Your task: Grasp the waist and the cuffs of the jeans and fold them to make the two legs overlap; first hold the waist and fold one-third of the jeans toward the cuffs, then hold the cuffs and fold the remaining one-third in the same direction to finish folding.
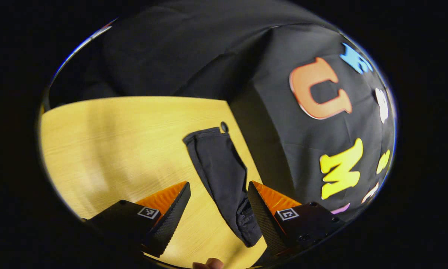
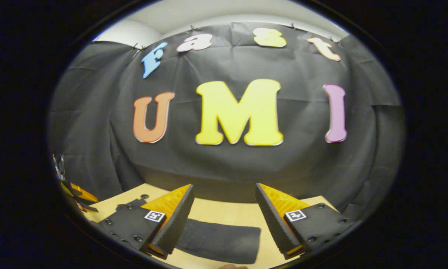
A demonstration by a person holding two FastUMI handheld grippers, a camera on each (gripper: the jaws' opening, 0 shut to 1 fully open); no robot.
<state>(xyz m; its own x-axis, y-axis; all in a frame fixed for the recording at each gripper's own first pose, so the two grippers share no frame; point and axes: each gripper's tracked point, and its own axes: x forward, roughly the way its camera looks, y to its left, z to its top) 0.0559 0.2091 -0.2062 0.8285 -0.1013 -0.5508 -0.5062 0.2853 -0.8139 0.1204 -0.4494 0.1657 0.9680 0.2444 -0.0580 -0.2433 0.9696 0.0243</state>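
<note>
Between the spread fingers of the left claw (image 1: 218, 209), which is standing open and gripping nothing, the dark jeans (image 1: 224, 179) are lying as one long narrow strip on the wooden tabletop (image 1: 115, 142), the legs seemingly already overlapped, one end bunching close under the right-hand finger (image 1: 263, 216) and the other reaching away toward the booth's black cloth wall (image 1: 194, 56). Over the same garment, the right claw (image 2: 224, 220) is also hanging open and empty, with a flat dark stretch of the jeans (image 2: 220, 235) lying just below and between its fingers in the right gripper view. At that view's left edge, what looks like the other claw is showing small and far off. Which end is the waist cannot be told for certain, though the bunched near end suggests it. Judging from the layout, the thirds fold is not yet started; doing it well is likely calling for each claw to be pinching a corner of the waist edge, both layers together, then lifting evenly so the fold is landing square and the legs are not sliding apart.
</note>
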